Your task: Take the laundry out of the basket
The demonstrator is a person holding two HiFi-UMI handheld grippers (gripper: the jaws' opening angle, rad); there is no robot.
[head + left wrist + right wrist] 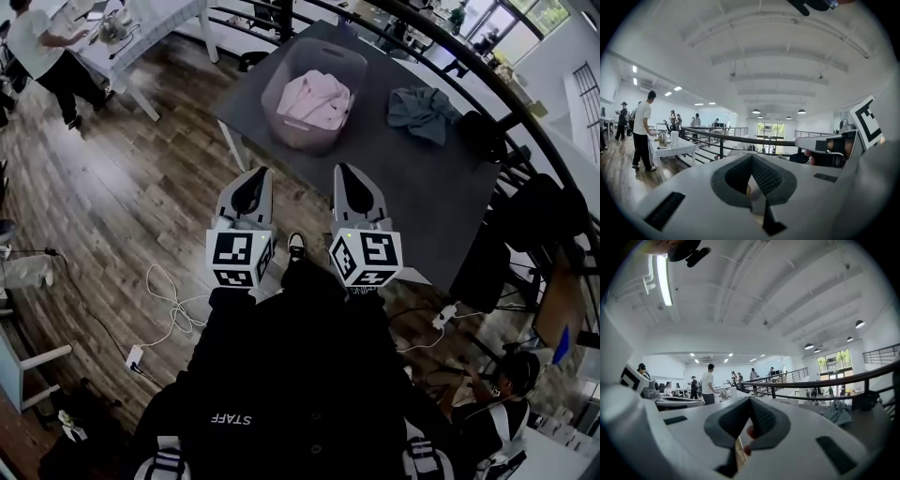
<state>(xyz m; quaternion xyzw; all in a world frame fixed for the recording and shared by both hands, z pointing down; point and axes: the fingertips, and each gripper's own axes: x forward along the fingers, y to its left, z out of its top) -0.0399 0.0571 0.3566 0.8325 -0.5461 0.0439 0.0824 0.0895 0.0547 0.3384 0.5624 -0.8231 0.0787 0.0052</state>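
In the head view, a translucent pink basket (323,47) stands at the far left end of a dark grey table (384,169), with a pale pink garment (314,98) lying in it. A grey-green garment (422,112) lies crumpled on the table to the basket's right, and it also shows in the right gripper view as the grey-green garment (840,416). My left gripper (251,184) and right gripper (349,180) are held side by side close to my body, short of the table's near edge, tips pointing at it. Both are shut with nothing in them, as are the left gripper (752,161) and right gripper (750,403) in their own views.
A black railing (487,94) runs behind the table. A person (37,47) stands at a white table at the far left. White cables and a power strip (173,314) lie on the wooden floor. Another person (497,394) sits at the lower right, beside dark chairs (553,216).
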